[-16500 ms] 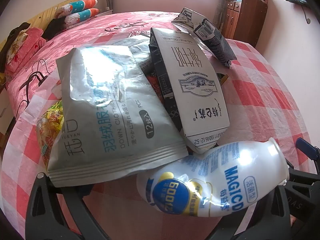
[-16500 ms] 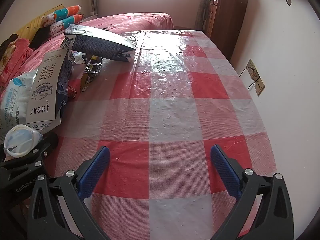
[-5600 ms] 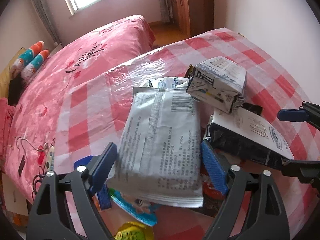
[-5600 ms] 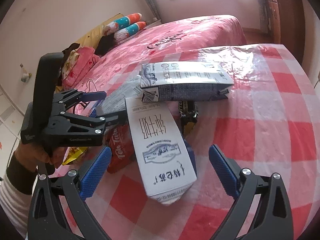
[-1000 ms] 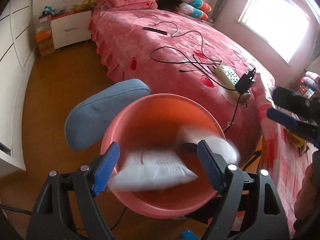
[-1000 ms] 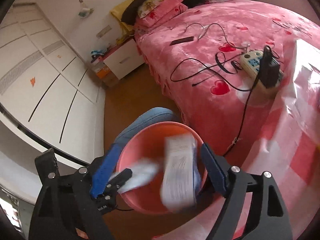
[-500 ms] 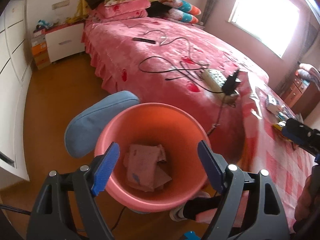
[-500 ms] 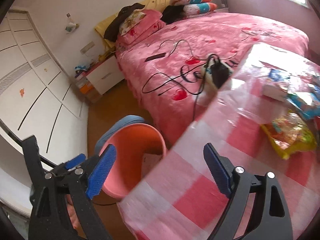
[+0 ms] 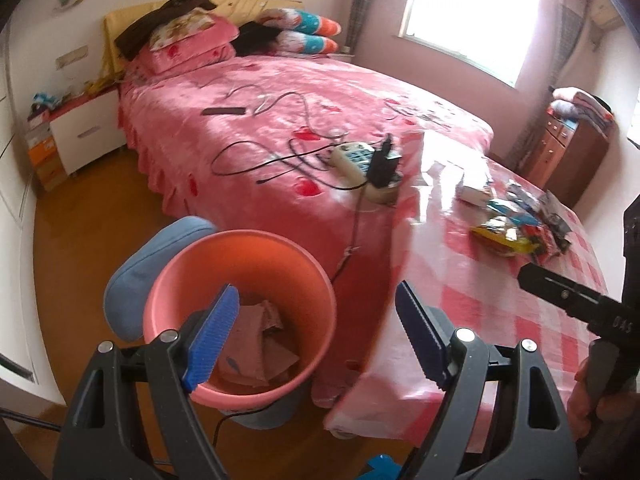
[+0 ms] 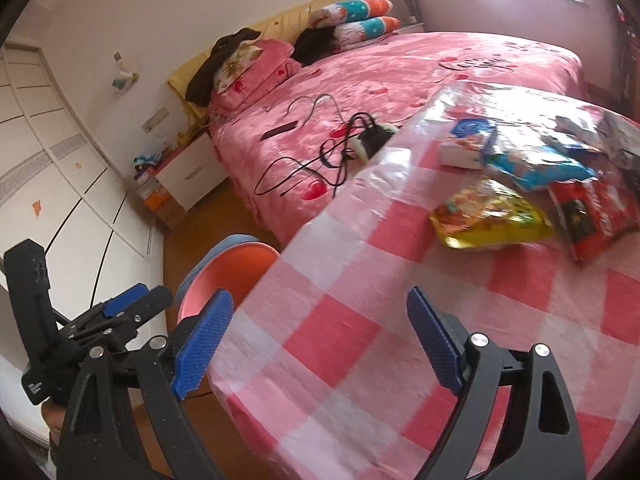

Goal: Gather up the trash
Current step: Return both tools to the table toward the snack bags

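both the left gripper (image 9: 316, 336) and right gripper (image 10: 320, 340) gaped wide and empty, the right nearer the yellow snack bag (image 10: 492, 220) lying far right on the checked table (image 10: 360, 340), long axis crosswise.

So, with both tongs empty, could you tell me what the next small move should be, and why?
Probably carry the right tongs forward to the yellow snack bag: it is the nearest trash left on the checked tablecloth, and the tongs stand open, while the pink bin already holds wrappers.
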`<action>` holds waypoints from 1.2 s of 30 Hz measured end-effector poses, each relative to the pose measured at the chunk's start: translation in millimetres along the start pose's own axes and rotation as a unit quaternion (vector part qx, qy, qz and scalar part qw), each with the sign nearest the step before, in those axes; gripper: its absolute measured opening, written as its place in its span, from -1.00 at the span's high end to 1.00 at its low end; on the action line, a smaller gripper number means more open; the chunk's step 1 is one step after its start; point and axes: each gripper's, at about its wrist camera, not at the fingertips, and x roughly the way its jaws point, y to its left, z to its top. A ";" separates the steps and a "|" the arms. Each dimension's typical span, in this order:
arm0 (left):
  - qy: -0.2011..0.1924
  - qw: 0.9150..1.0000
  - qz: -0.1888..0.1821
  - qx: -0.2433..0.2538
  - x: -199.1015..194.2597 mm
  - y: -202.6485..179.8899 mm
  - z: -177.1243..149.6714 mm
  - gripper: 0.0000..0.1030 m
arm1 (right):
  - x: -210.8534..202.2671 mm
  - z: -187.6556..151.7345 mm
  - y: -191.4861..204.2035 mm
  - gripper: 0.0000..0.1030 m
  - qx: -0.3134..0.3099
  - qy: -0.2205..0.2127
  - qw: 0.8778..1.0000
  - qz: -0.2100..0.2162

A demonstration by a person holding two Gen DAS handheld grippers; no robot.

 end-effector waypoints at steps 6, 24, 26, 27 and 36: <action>-0.001 1.000 -0.006 0.025 -7.6 -31.0 2.2 -0.59 | -24.0 -7.8 -20.9 -0.77 0.020 -0.015 1.000 -0.006; 0.008 0.995 -0.035 0.094 -18.3 -113.8 -3.7 -0.59 | -79.4 -25.4 -83.3 -0.77 0.042 -0.036 0.997 -0.052; 0.007 0.994 -0.041 0.104 -18.2 -125.8 -1.7 -0.59 | -84.1 -24.1 -92.5 -0.77 0.045 -0.036 0.997 -0.060; 0.006 0.993 -0.044 0.110 -17.0 -133.0 0.0 -0.59 | -86.9 -22.7 -98.2 -0.77 0.046 -0.036 0.996 -0.065; 0.011 0.987 -0.067 0.149 10.5 -189.9 18.5 -0.59 | -109.2 18.4 -158.3 -0.77 0.061 -0.048 0.991 -0.113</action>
